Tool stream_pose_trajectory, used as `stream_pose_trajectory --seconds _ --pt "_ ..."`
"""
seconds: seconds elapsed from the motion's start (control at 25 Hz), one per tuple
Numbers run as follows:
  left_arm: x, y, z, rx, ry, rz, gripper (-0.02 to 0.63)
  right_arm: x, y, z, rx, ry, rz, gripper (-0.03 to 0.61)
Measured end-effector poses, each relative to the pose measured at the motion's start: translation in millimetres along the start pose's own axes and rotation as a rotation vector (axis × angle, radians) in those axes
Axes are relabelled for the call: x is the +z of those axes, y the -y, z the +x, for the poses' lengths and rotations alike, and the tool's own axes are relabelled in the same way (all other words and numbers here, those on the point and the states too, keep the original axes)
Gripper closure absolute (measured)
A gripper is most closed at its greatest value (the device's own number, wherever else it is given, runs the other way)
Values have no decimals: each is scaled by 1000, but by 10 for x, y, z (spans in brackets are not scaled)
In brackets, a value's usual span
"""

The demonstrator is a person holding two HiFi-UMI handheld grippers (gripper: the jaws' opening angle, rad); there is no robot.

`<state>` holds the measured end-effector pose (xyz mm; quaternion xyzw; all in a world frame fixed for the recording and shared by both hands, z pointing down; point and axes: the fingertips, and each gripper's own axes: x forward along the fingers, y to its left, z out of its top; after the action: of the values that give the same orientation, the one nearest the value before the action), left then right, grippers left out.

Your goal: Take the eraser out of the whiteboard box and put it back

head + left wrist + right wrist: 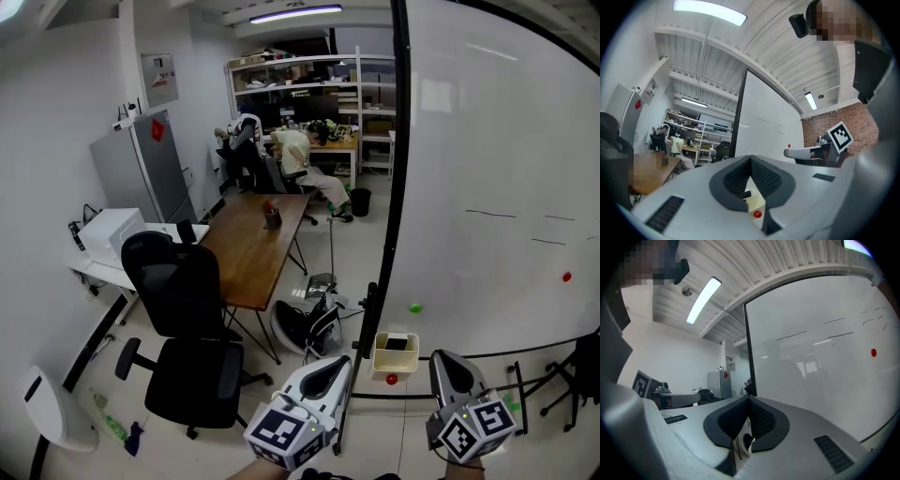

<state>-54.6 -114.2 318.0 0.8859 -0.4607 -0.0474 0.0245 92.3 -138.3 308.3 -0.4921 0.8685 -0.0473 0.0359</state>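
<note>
Box cream, square, whiteboard glossy

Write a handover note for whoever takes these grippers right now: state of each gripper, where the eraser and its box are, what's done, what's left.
Left gripper: shut, empty, short of the box.
Right gripper: shut, empty, in front of the whiteboard.
Whiteboard box: low by the board's left edge, beyond and between the two grippers. A dark block, probably the eraser, lies inside.
Done: nothing that shows; the eraser is not yet lifted out.
Left: open a gripper, take the eraser out, put it back in.
</note>
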Motion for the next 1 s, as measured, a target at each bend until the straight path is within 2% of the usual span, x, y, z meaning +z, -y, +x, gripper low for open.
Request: stream_pose_trajectory --seconds 0.28,0.72,1.0 --pt "-120 -329 286 13 -22 -28 591 -26 47 407 16 -27 -11 560" --pt "-103 -267 969 112 -18 -12 591 -20 667 731 115 -61 -9 560" --pt "-222 -548 1226 104 -43 -30 591 -112 799 1101 98 -67 -16 558"
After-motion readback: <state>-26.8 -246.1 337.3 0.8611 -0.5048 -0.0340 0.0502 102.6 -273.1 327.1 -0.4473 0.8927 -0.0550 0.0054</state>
